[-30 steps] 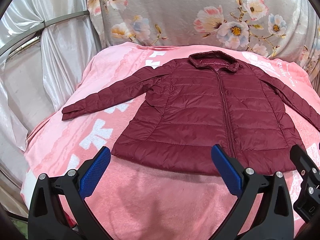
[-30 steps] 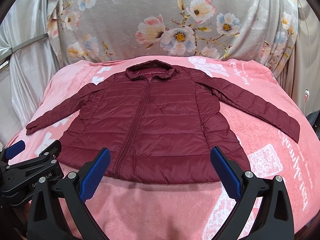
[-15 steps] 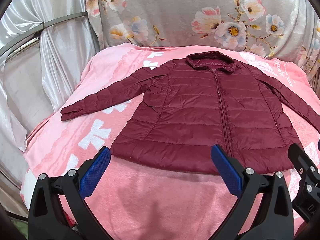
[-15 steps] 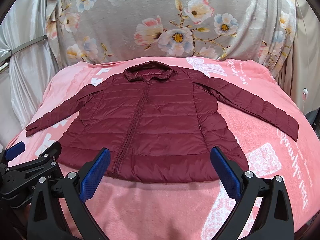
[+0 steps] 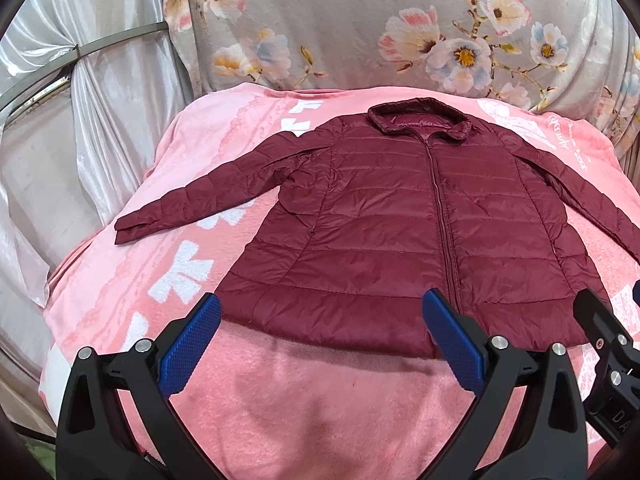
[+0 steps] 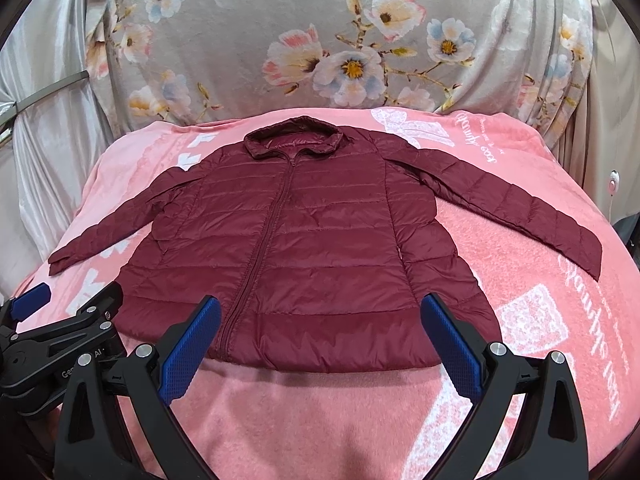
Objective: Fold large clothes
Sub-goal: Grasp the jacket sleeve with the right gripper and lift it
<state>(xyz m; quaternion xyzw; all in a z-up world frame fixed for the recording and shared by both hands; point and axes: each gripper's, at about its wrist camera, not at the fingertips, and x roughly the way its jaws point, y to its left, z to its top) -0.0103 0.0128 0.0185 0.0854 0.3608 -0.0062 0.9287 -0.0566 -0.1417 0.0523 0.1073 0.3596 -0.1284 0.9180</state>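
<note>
A dark red quilted jacket [image 5: 400, 224] lies flat, zipped, front up on a pink blanket [image 5: 320, 400], hood at the far end, both sleeves spread outward. It also shows in the right wrist view [image 6: 304, 248]. My left gripper [image 5: 320, 332] is open and empty, held above the blanket just short of the jacket's near hem, left of the zip. My right gripper [image 6: 320, 332] is open and empty, just short of the hem, right of the zip. The left sleeve cuff [image 5: 132, 232] lies near the blanket's left edge; the right cuff [image 6: 580, 252] lies toward the right edge.
A grey floral cloth [image 6: 340, 40] hangs behind the blanket. Shiny white drapes with a metal bar [image 5: 80, 52] stand at the left. The blanket [image 6: 560, 360] drops off at left and right sides. The other gripper shows at each view's lower corner.
Both grippers have drifted slightly; the jacket sits a little lower and left in the views. The jacket itself has not moved and both grippers remain open.
</note>
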